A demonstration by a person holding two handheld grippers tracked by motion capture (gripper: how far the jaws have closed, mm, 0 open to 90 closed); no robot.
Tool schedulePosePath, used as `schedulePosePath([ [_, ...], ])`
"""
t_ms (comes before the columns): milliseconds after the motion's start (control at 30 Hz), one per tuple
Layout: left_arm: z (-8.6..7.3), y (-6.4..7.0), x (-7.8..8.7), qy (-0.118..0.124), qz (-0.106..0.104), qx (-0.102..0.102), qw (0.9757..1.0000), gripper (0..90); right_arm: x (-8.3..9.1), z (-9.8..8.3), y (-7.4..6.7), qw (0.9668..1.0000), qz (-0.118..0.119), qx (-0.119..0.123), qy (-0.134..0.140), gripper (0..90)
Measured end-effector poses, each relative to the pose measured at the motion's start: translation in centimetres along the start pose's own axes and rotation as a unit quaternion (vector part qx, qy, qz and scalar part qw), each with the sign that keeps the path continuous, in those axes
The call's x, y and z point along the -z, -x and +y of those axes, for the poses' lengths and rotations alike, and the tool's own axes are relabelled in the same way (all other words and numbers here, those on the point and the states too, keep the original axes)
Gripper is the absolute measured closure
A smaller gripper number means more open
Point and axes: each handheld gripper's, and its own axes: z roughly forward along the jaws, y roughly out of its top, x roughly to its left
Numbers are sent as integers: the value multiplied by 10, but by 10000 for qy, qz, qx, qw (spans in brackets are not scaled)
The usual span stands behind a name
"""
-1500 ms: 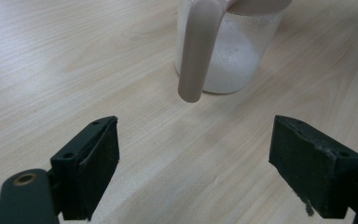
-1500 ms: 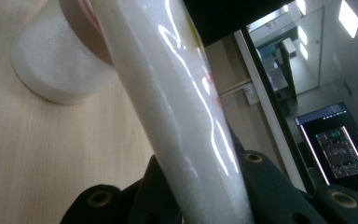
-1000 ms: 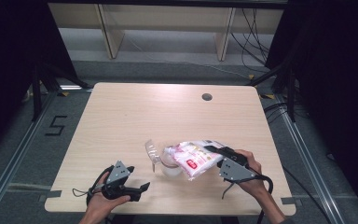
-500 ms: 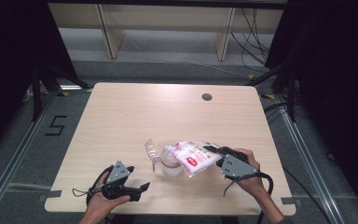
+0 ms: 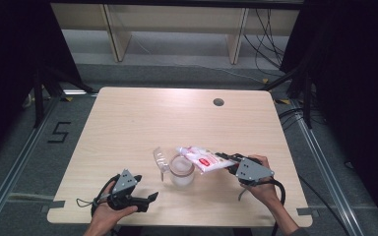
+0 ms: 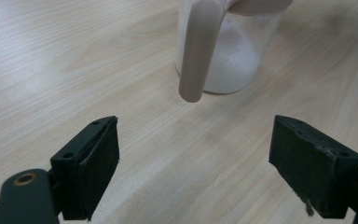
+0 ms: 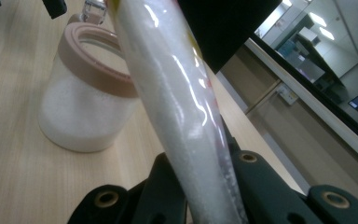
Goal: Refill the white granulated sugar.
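Bag (image 5: pixel 204 160) squeezed tight in right gripper (image 5: pixel 226 160) | left gripper (image 5: pixel 150 199) wide apart, empty | tip bag slowly over jar (image 5: pixel 182 171)

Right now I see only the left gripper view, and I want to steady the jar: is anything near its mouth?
Observer: Yes, a bag of white powder is held slanted right by the jar rim.
Operator: What holds it?
Observer: The right claw is shut on the bag's lower end.
Operator: And the lid?
Observer: A clear lid stands open at the jar's left side in the high view.
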Motion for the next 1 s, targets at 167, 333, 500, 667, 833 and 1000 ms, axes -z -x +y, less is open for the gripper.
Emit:
schedulePosePath([
  [167,0,0,0,-10,0,-18,10000,156,-4,-8,0,9998,82,-192,-40,881],
  [333,0,0,0,-25,2,19,10000,156,-4,-15,4,9986,65,-519,11,882],
  [500,0,1,0,-6,5,44,10000,156,-2,-20,8,9970,44,-771,102,881],
  [667,0,0,0,-34,2,8,10000,156,-1,-25,10,9958,30,-914,99,881],
  [833,0,0,1,-40,8,2,10000,156,2,-31,15,9932,-67,-1145,217,879],
  [1000,0,1,0,-8,-7,45,10000,156,7,-35,18,9923,-130,-1213,189,871],
])
